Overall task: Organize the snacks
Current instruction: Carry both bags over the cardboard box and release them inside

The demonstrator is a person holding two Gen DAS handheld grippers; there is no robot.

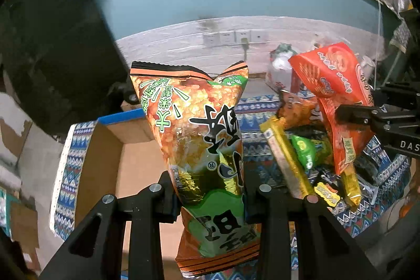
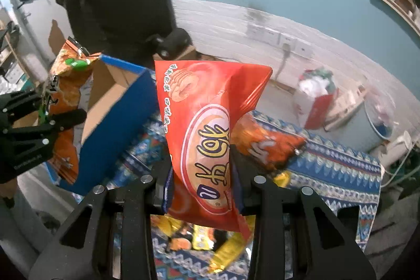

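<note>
- Left wrist view: the left gripper (image 1: 210, 198) is clamped on the lower part of an orange and green snack bag (image 1: 199, 138), which it holds upright above an open cardboard box (image 1: 105, 164). To the right, a pile of snacks (image 1: 302, 156) lies on a patterned cloth (image 1: 257, 143). The right gripper (image 1: 344, 114) pinches a red snack bag (image 1: 338, 96) over that pile.
- Right wrist view: the right gripper (image 2: 202, 190) is closed on the red snack bag (image 2: 207, 133), held off the cloth (image 2: 336, 169). At far left, the left gripper (image 2: 60, 120) grips the orange and green bag (image 2: 65, 91) beside the blue-sided box (image 2: 118, 112).
</note>
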